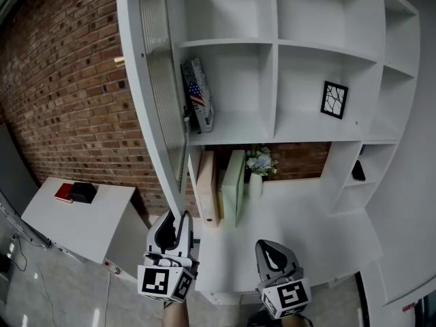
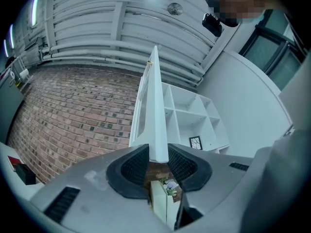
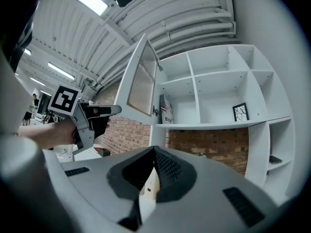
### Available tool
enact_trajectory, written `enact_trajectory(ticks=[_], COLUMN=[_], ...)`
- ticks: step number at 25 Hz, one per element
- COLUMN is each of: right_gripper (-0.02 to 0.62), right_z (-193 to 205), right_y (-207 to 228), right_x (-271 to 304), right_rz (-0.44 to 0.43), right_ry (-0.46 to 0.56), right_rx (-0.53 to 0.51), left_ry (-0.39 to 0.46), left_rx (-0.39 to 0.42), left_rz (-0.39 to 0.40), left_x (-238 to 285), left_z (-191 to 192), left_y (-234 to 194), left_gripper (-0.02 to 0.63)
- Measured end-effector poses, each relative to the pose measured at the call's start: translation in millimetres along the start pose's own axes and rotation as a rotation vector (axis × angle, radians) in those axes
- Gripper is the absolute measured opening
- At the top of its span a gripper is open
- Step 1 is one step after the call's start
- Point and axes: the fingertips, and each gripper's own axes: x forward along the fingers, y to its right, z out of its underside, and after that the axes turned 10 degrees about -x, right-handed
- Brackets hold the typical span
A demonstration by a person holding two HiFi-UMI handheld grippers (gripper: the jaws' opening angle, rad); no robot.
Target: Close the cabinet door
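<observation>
Left gripper [image 1: 176, 225] sits low at my left, nose tipped slightly up toward the cabinet [image 1: 276, 80]. Its fingers [image 2: 133, 164] are clamped on the bottom corner of the cabinet door [image 1: 158, 94], and the thin edge fills the gap between them. The door stands swung out from the cabinet's left side, nearly edge-on to me. Right gripper [image 1: 272, 254] is held level over the white worktop [image 1: 306, 216], well apart from the door, with its fingers closed tip to tip on nothing.
</observation>
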Motion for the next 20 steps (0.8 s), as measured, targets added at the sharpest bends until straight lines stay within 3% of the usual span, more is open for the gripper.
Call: enact_trajectory(ticks=[20], right_gripper=[0.0], right_z=[-3.0], right_y=[12.3], right_x=[-1.2], right_rz=[0.032], right_ry=[0.003], right_rx=[-0.009], left_ry=[-0.076], left_rx=[-0.019], left_rz=[0.079], left_x=[22.0], left_z=[20.8], left_y=[31.9], left_gripper=[0.15])
